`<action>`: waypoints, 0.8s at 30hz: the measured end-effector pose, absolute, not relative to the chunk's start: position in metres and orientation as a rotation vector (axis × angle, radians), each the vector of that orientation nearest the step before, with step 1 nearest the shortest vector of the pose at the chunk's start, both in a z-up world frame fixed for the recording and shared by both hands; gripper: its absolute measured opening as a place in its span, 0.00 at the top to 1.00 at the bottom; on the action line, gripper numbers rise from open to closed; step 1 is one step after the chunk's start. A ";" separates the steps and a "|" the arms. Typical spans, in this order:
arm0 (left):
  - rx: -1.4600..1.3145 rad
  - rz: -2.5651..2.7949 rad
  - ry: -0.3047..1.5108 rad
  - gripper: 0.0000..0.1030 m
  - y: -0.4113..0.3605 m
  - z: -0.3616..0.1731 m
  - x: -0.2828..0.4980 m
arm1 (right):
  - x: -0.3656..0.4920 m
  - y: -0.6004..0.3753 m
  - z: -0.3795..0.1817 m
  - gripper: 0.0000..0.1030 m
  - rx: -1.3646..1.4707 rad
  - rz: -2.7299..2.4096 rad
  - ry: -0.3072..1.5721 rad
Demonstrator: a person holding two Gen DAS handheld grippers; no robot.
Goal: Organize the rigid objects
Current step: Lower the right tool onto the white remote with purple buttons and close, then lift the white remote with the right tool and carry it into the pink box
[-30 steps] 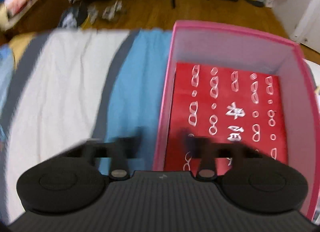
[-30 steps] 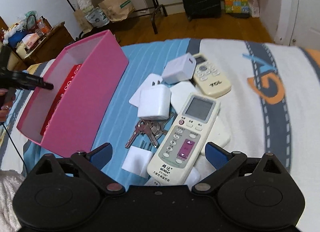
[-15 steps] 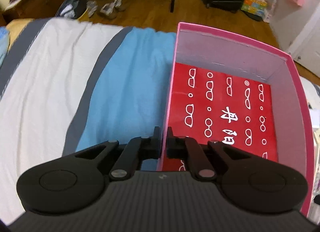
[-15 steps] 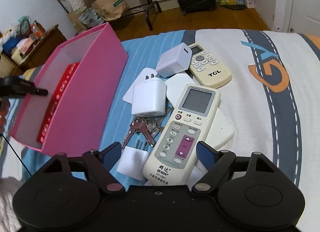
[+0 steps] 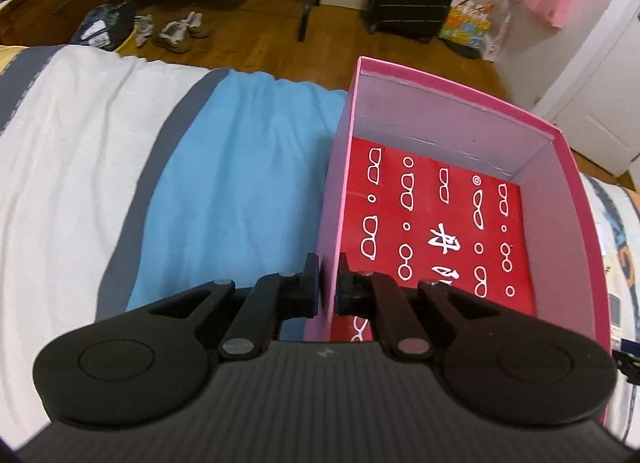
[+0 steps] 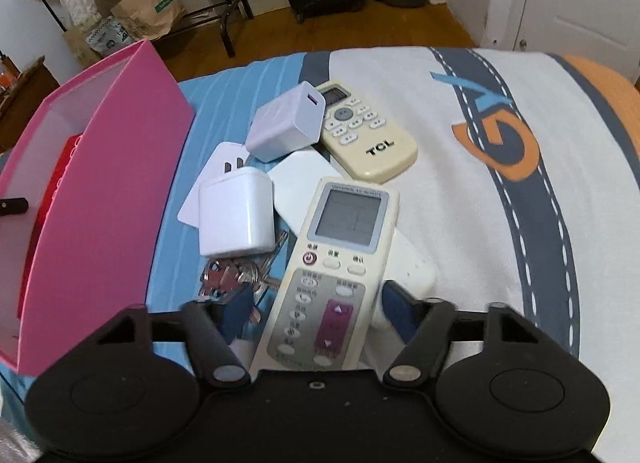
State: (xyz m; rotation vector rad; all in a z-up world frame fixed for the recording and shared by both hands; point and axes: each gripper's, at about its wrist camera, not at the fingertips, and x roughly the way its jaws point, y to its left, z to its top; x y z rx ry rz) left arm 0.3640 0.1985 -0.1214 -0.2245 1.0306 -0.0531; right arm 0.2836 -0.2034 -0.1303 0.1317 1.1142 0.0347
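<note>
Left gripper (image 5: 328,283) is pinched on the near side wall of the pink box (image 5: 560,151), one finger outside, one inside. Box sits on the bed (image 6: 440,183) just left of the clutter. Thin card wall likely flexes, so brace it low. Right gripper (image 6: 316,303) is spread wide, straddling the lower end of the large remote (image 6: 336,263), not clamped. Remote looks stiff, light, smooth plastic; grip across the narrow sides near mid-body. Keys (image 6: 228,275) and white charger (image 6: 236,215) lie touching it.
</note>
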 end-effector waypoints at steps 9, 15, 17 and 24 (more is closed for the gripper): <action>-0.256 -0.035 1.047 0.94 0.201 -0.126 0.360 | 0.283 -0.201 -0.133 0.37 0.058 0.090 1.108; -0.283 -0.044 1.048 0.93 0.203 -0.126 0.356 | 0.278 -0.202 -0.131 0.43 0.091 0.060 1.064; -0.303 -0.048 1.049 0.92 0.205 -0.127 0.355 | 0.273 -0.210 -0.129 0.43 0.153 0.068 1.064; -0.294 -0.043 1.054 0.92 0.204 -0.126 0.352 | 0.264 -0.206 -0.128 0.42 0.133 0.086 1.108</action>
